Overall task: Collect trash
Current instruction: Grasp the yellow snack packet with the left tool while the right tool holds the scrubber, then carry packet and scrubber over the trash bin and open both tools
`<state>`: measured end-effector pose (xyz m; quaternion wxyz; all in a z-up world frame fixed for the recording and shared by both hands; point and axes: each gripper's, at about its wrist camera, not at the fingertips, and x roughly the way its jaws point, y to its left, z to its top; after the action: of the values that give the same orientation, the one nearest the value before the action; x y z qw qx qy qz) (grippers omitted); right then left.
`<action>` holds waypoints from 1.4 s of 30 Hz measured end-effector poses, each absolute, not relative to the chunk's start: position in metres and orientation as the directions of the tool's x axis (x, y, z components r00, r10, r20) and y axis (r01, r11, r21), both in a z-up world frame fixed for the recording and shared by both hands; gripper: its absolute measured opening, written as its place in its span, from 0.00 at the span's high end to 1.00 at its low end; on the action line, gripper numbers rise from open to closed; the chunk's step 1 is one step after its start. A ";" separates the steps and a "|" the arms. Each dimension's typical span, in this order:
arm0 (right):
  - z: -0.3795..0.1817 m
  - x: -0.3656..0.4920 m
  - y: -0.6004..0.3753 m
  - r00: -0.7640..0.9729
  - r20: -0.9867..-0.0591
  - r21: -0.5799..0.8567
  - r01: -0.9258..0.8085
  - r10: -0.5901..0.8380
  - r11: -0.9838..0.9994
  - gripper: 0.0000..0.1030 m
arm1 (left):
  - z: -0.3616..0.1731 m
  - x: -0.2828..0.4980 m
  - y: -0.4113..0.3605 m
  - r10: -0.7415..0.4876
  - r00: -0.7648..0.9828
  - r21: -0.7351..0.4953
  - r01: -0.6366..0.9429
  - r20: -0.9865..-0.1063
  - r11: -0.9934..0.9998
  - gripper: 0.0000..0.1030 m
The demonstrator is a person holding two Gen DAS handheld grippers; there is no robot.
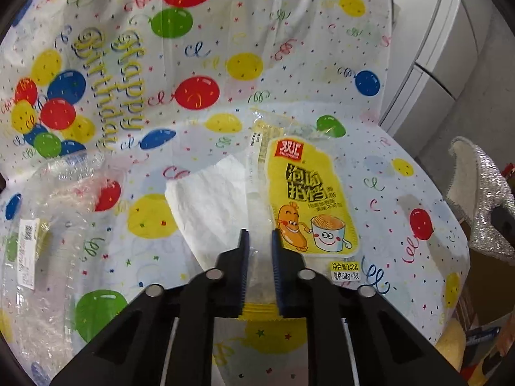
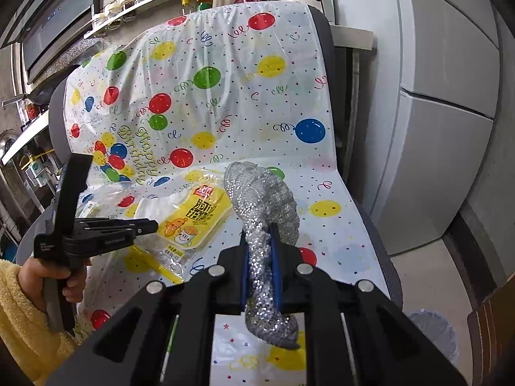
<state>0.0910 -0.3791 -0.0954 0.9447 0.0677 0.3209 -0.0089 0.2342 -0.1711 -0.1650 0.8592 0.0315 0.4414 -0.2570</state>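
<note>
On a chair draped in a birthday-balloon sheet (image 2: pixel 225 103), our left tool (image 1: pixel 260 236) pinches the clear edge of a yellow sausage wrapper (image 1: pixel 309 199) lying on the seat beside a white tissue (image 1: pixel 209 199), while our right tool (image 2: pixel 259 231) is clamped on a silver glitter strip (image 2: pixel 264 193). We judge the thin film could slip free, or the lift could drag the tissue and loose sheet along.

The white tissue (image 1: pixel 209 199) lies partly hidden under the yellow wrapper (image 1: pixel 309 193) and the left tool (image 1: pixel 259 238).
</note>
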 end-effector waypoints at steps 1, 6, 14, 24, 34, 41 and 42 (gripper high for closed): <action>-0.094 0.091 -0.379 0.795 -0.606 0.121 0.061 0.025 0.991 0.89 | -0.160 0.231 -0.171 -0.425 0.490 -0.176 0.475 -0.761 0.862 0.92; -0.084 0.085 -0.379 0.808 -0.589 0.122 0.072 0.014 0.990 0.89 | -0.126 0.209 -0.174 -0.448 0.561 -0.159 0.489 -0.696 0.858 0.96; -0.067 0.057 -0.385 0.821 -0.571 0.128 0.101 -0.010 0.987 0.89 | -0.078 0.163 -0.174 -0.529 0.610 -0.198 0.526 -0.591 0.827 0.96; -0.067 -0.002 -0.417 0.794 -0.587 0.070 0.245 -0.159 0.967 0.89 | -0.079 0.099 -0.225 -0.620 0.557 -0.189 0.641 -0.552 0.744 0.96; -0.097 -0.098 -0.476 0.693 -0.627 0.008 0.464 -0.357 0.886 0.88 | -0.106 0.033 -0.305 -0.679 0.438 -0.151 0.766 -0.589 0.625 0.96; -0.132 -0.145 -0.517 0.620 -0.664 0.026 0.577 -0.417 0.816 0.88 | -0.132 -0.008 -0.375 -0.688 0.359 -0.111 0.836 -0.631 0.537 0.96; -0.137 -0.150 -0.522 0.614 -0.668 0.029 0.587 -0.422 0.809 0.88 | -0.137 -0.013 -0.385 -0.687 0.349 -0.108 0.842 -0.637 0.528 0.96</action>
<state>-0.1497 -0.5219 -0.1374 0.8897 0.1234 0.3360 -0.2835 -0.0131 -0.3851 -0.1368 0.8126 0.1203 0.3222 -0.4706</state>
